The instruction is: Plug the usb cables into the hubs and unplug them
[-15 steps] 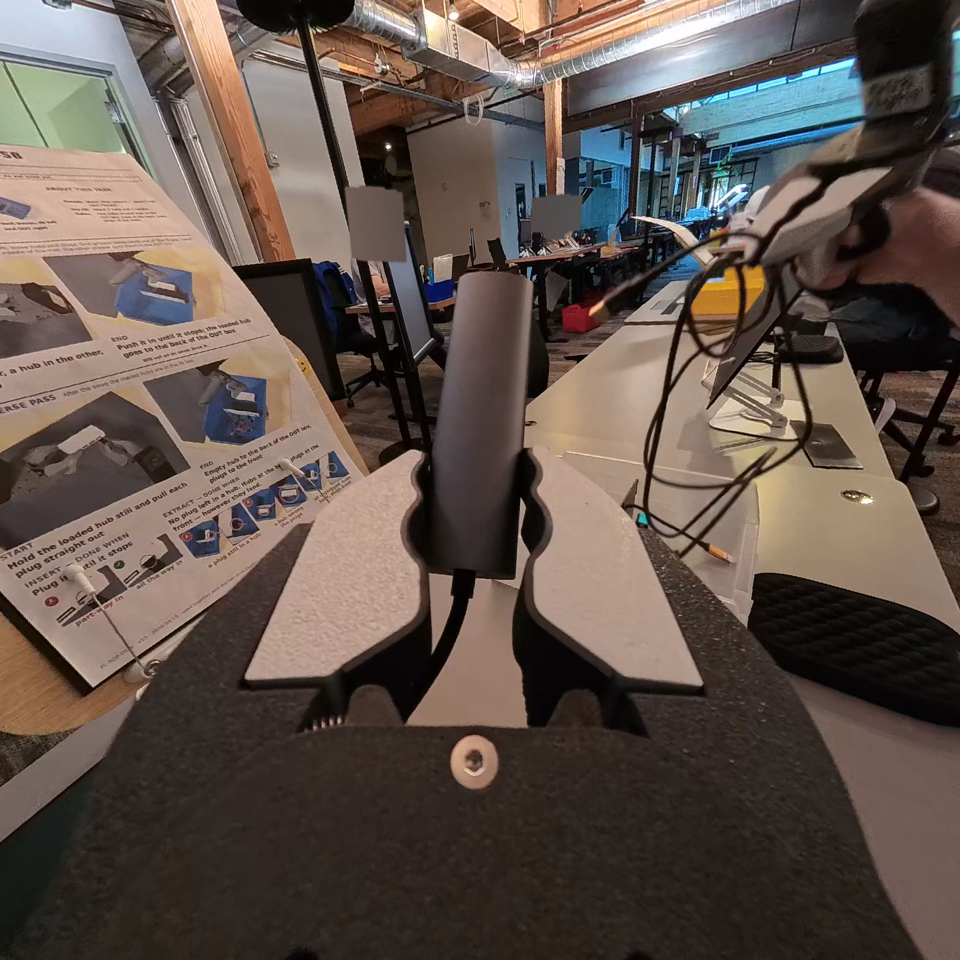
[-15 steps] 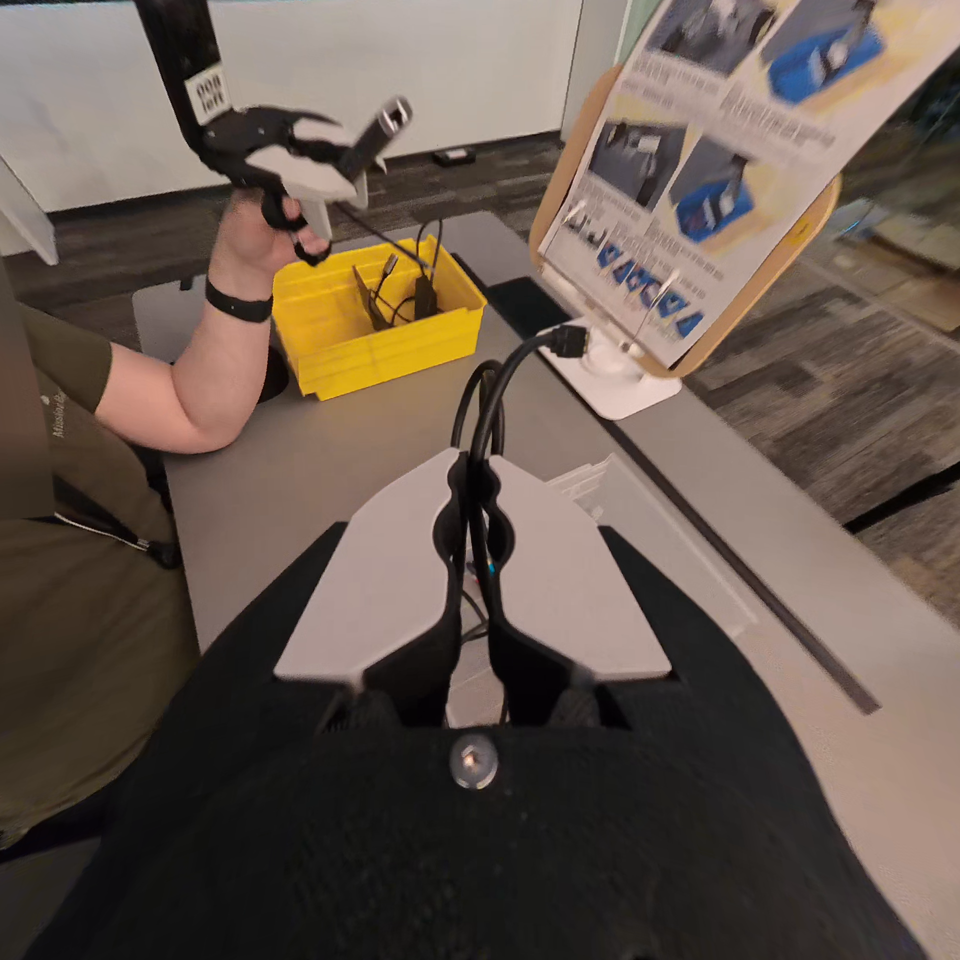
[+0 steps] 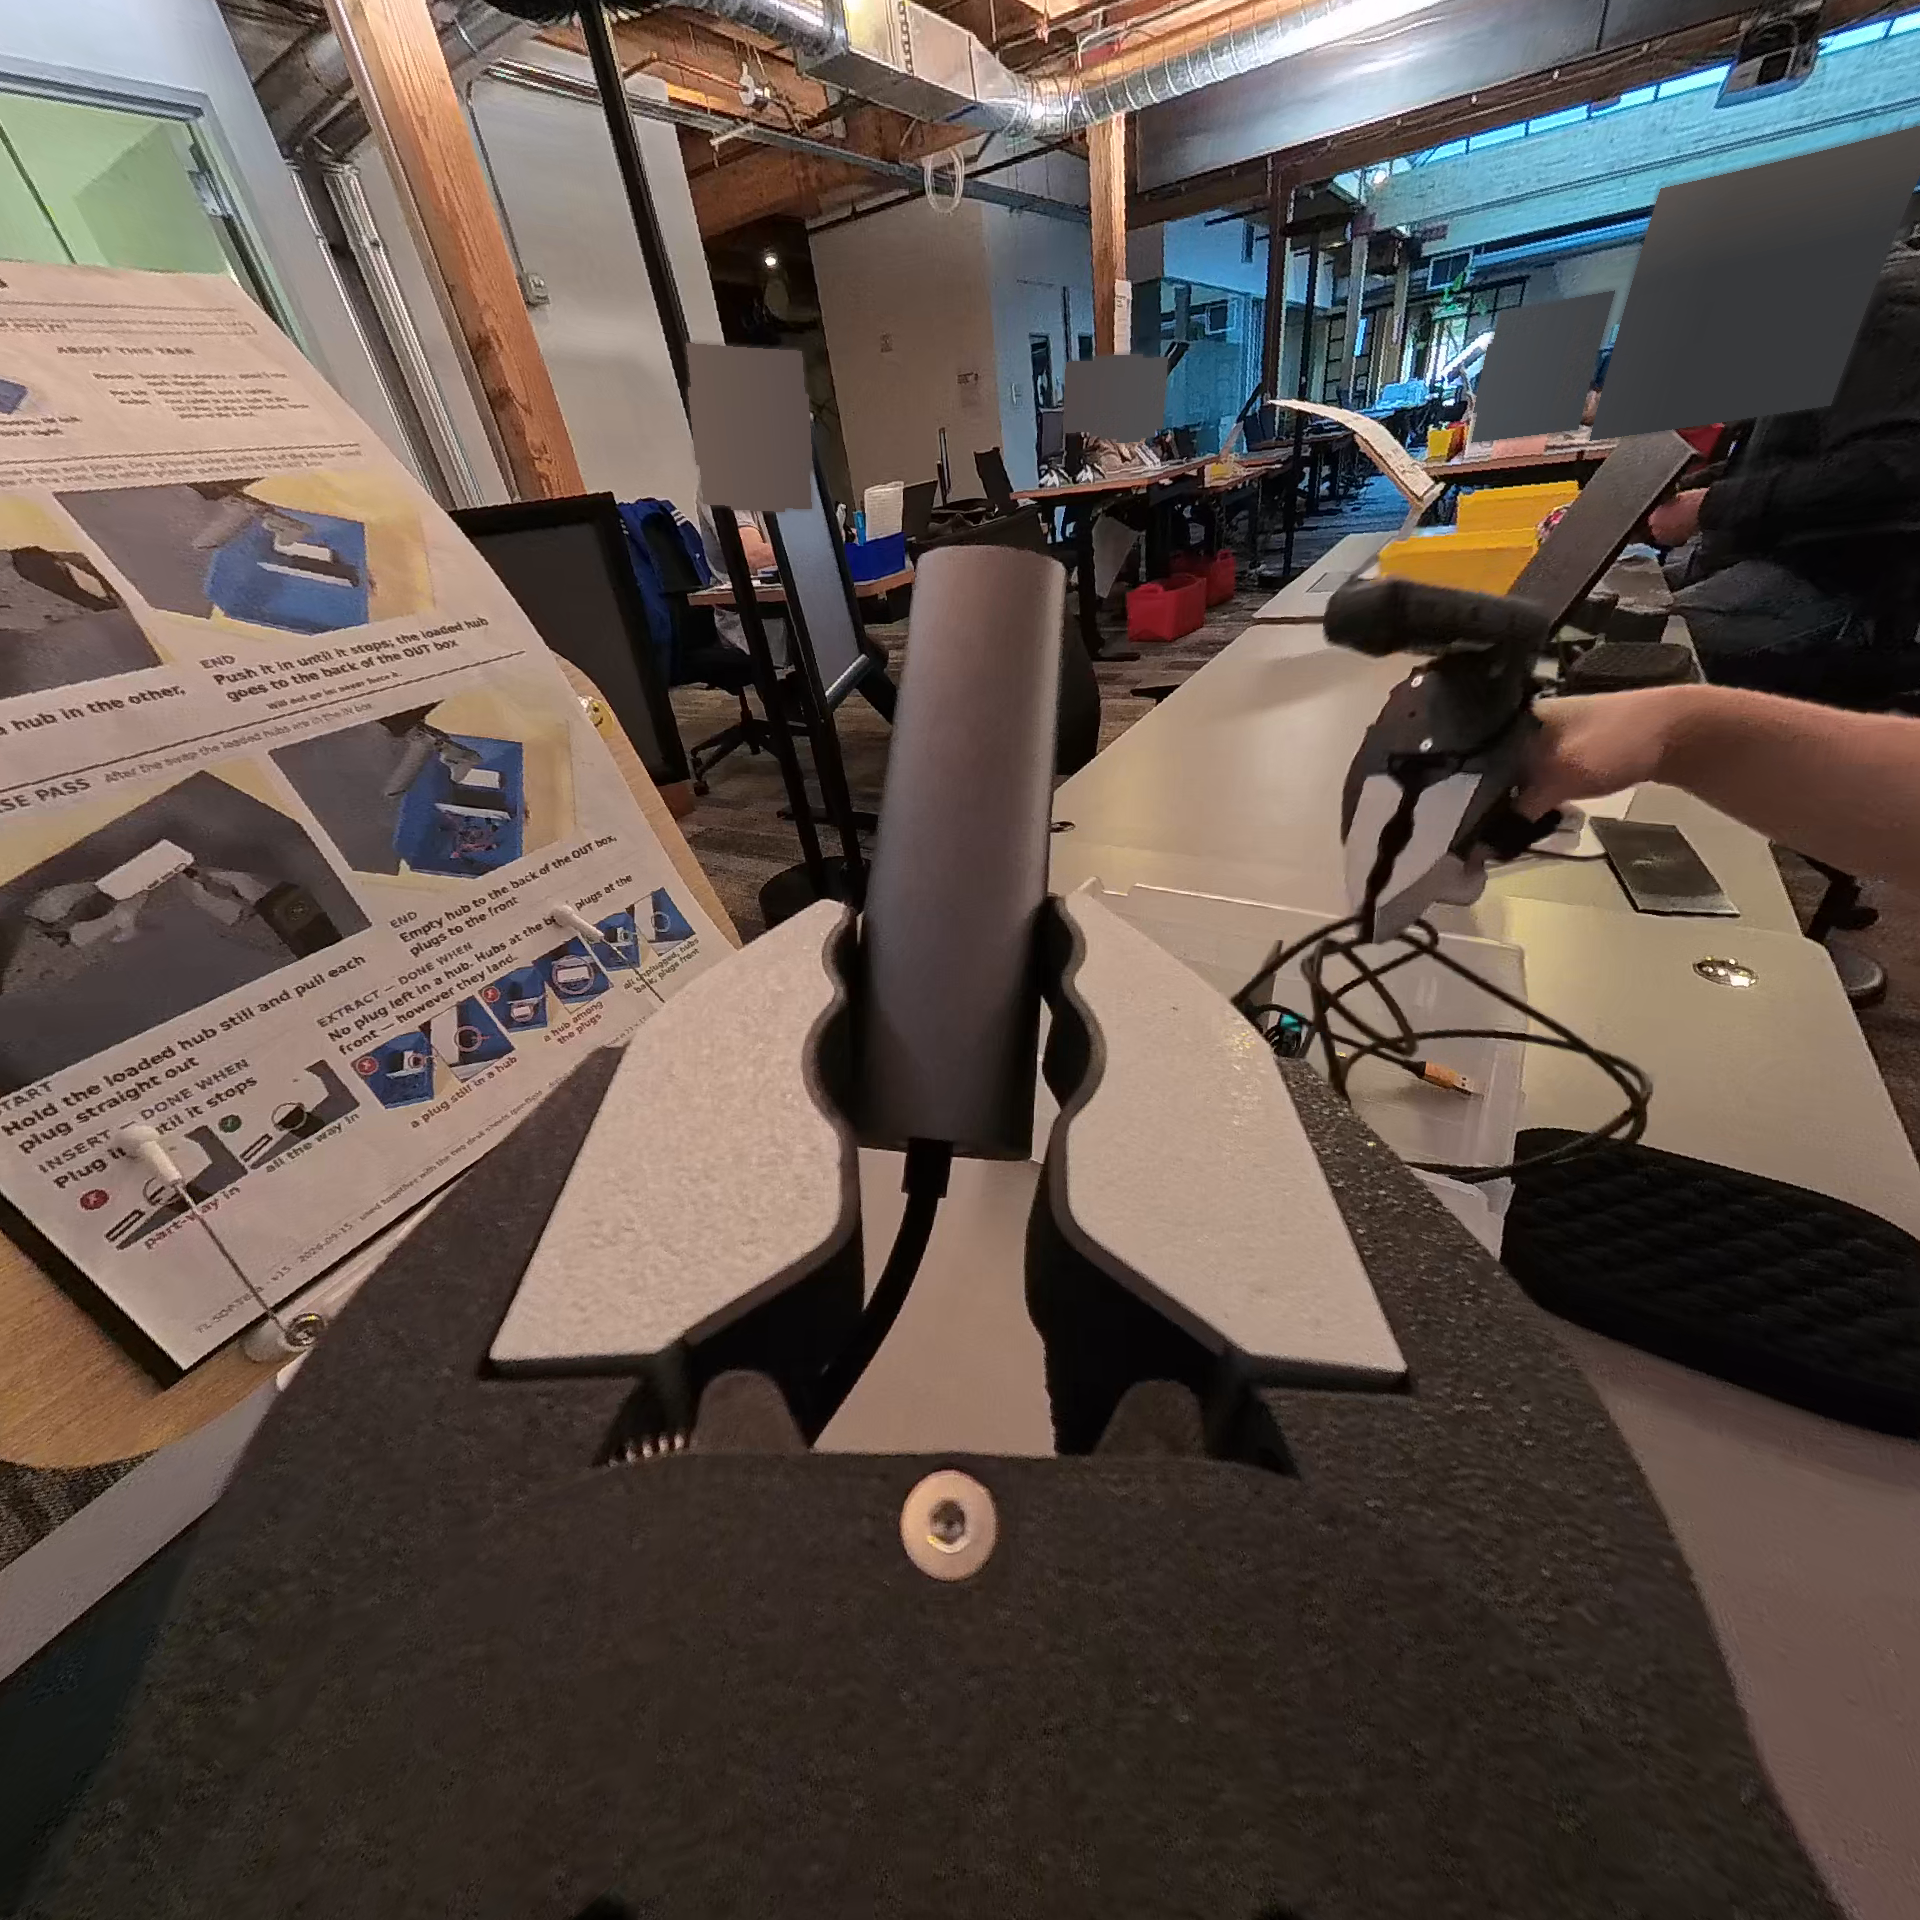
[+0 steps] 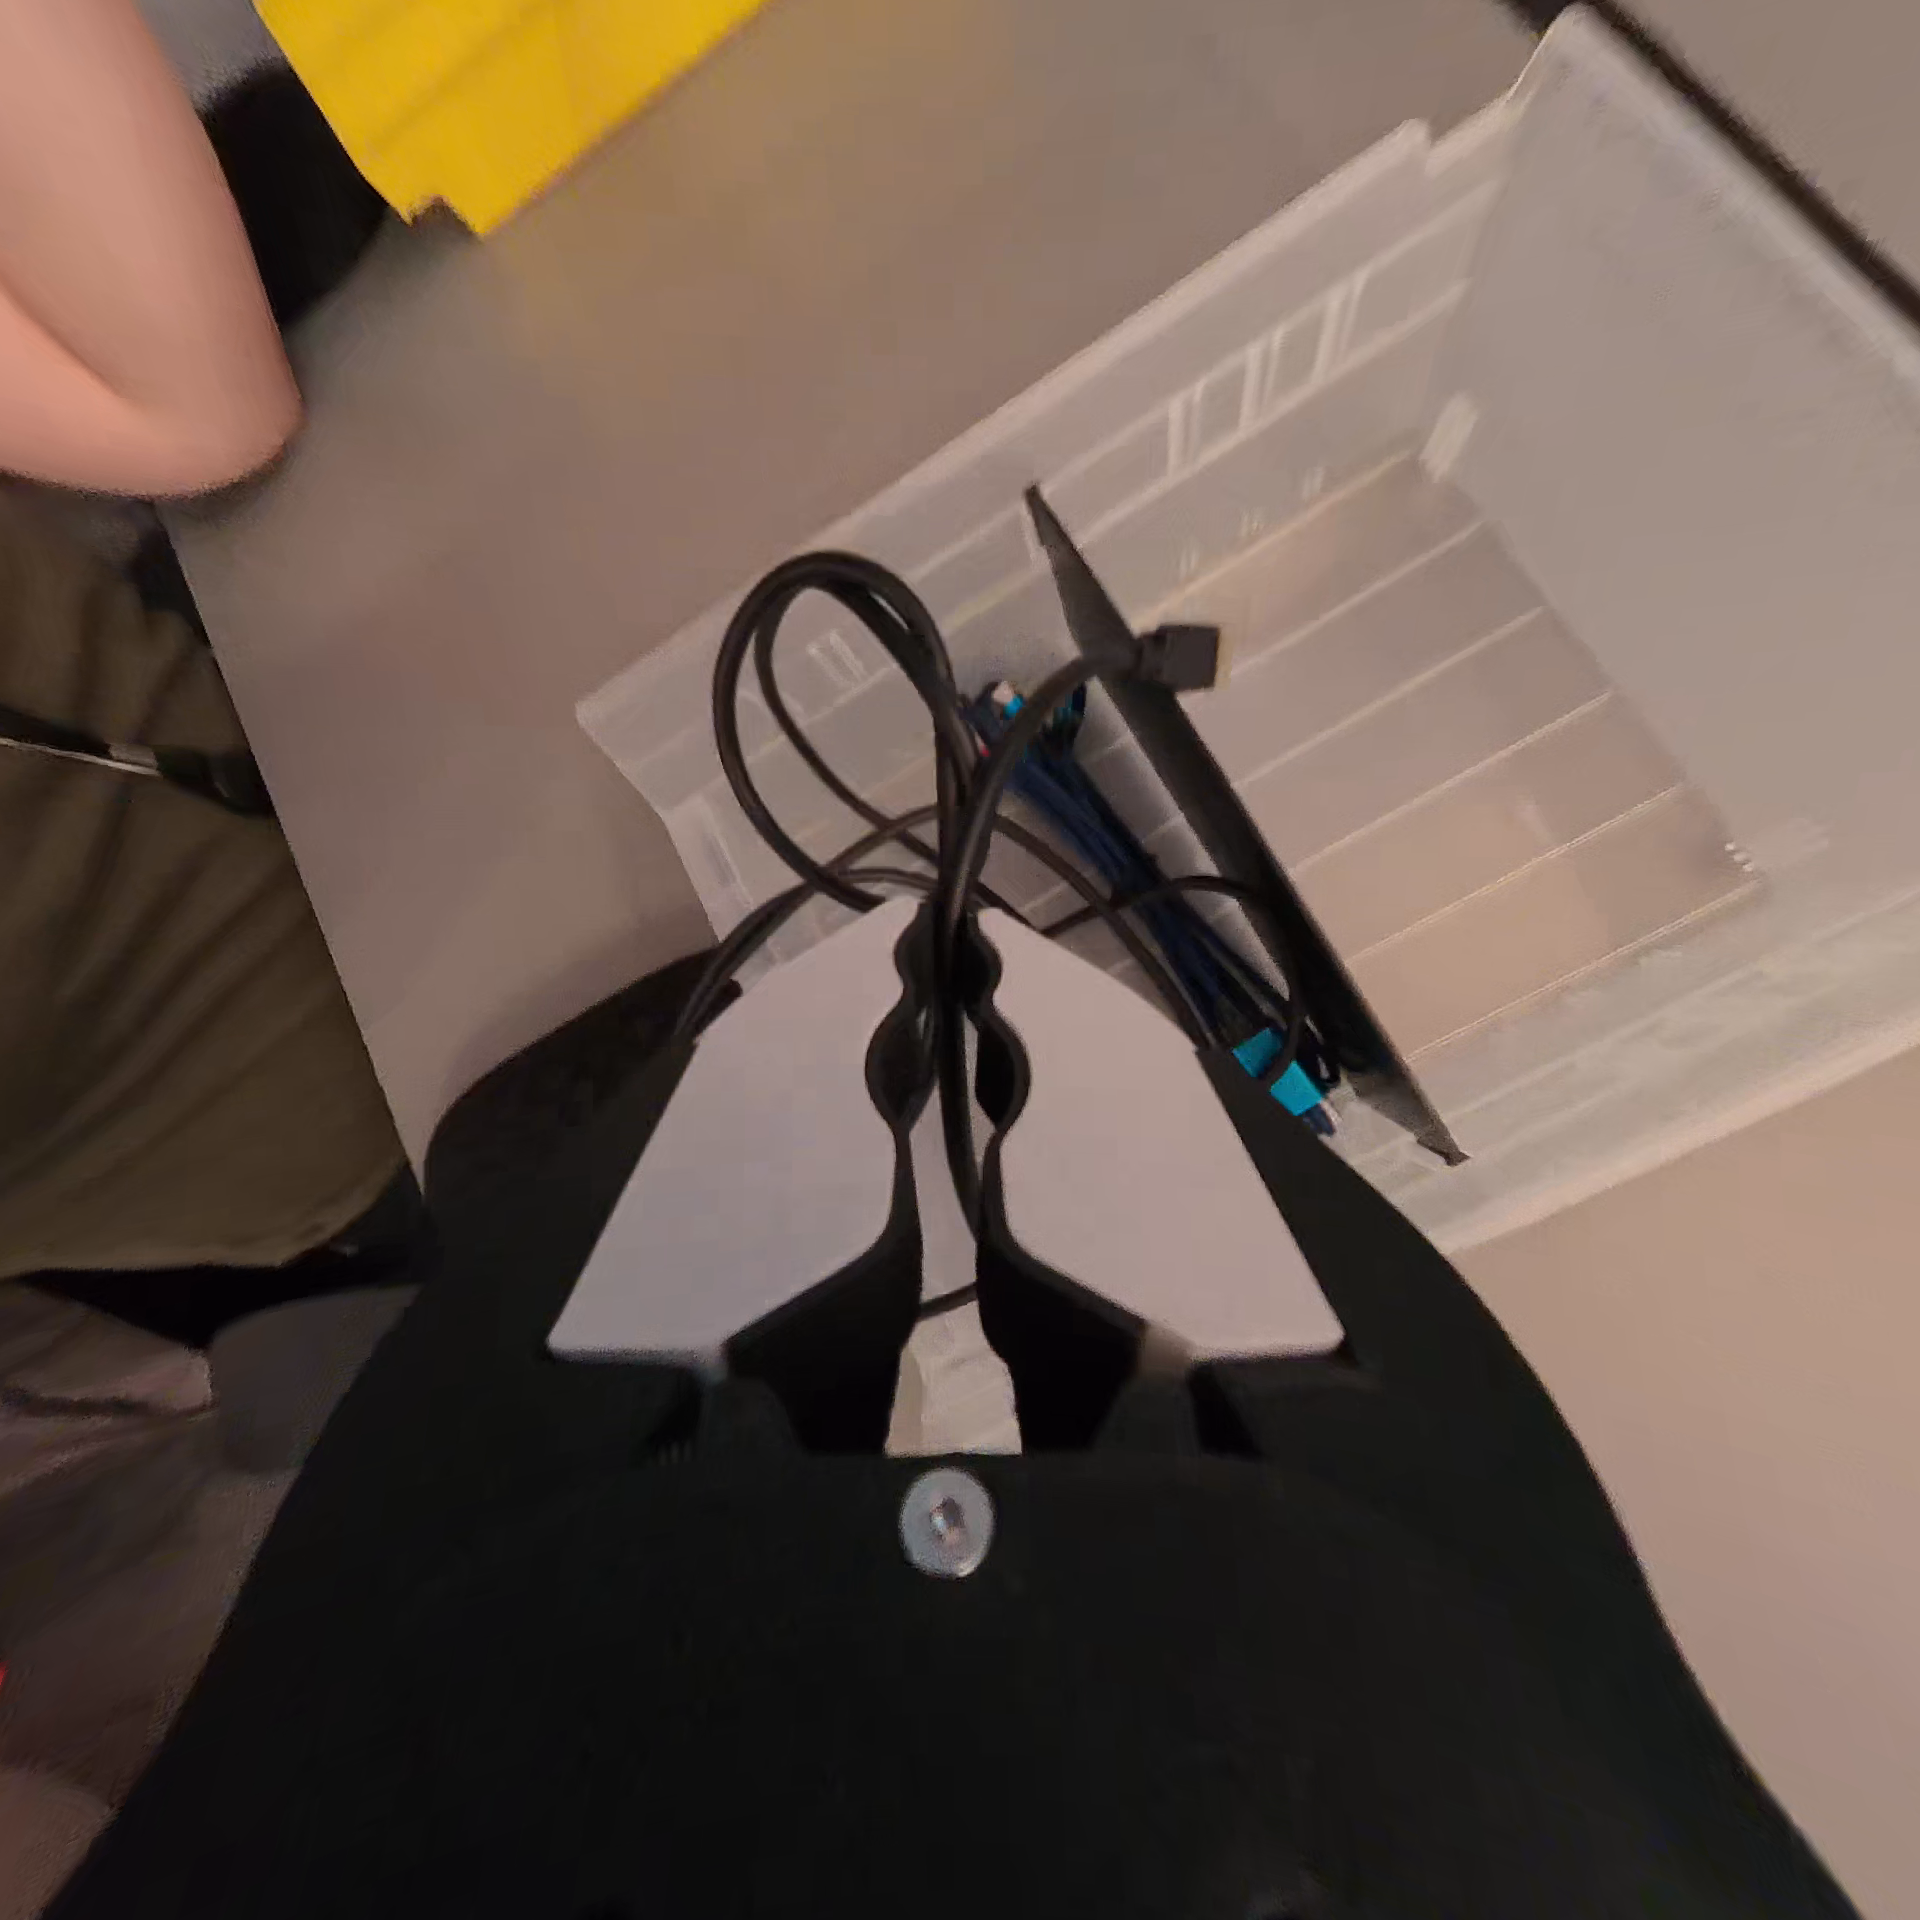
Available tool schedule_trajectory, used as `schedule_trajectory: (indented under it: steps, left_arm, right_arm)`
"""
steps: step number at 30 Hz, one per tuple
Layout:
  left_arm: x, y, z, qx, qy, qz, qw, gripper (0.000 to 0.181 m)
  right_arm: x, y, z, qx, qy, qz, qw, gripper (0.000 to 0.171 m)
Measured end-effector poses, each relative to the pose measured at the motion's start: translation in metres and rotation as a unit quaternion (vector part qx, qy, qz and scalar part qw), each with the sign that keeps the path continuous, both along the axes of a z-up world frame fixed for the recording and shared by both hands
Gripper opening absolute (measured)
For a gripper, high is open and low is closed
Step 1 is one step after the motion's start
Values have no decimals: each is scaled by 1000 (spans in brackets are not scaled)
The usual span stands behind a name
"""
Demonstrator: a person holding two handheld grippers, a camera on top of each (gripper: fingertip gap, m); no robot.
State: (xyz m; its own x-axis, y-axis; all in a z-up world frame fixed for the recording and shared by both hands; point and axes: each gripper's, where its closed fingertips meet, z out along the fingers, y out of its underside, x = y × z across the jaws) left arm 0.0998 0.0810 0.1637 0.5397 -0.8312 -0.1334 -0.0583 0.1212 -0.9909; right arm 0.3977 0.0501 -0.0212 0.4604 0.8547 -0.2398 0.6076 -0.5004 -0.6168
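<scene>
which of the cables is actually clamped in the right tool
The black cable looping up between the right tool fingers. The bundled blue cables just lie in the clear plastic bin, untouched.

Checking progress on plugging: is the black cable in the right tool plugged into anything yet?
Not plugged in. The black cable is pinched in the right tool, and its plug hangs free above the clear bin.

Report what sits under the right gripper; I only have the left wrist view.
Observer: The right gripper hangs over the clear bin, which a black divider splits.
Operator: Say what lies inside.
Observer: Blue cables lie against the divider, on the gripper's side.
Operator: Locate the plug of the black cable it holds.
Observer: The plug of the black cable hangs free by the divider's far end, plugged into nothing.
</scene>
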Motion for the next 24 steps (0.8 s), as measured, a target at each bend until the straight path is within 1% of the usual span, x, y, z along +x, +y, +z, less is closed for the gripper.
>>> schedule_trajectory:
  steps: [6,9,13,17,24]
  left_arm:
    - [-1,1,0,-1,-1,3,1000,32]
    - [-1,0,0,0,0,2,1000,32]
    - [0,-1,0,1,1,1,1000,32]
    - [-2,-1,1,1,-1,0,1000,32]
    - [-5,-1,3,2,-8,0,1000,32]
  right_arm:
    - [0,-2,-48,-60,-100,39,992,6]
    - [7,-2,-75,-84,-187,59,977,6]
    - [0,-3,-100,-101,-249,102,958,6]
    - [-9,-2,-118,-103,-266,119,951,7]
    - [-18,2,-127,-75,-233,107,964,10]
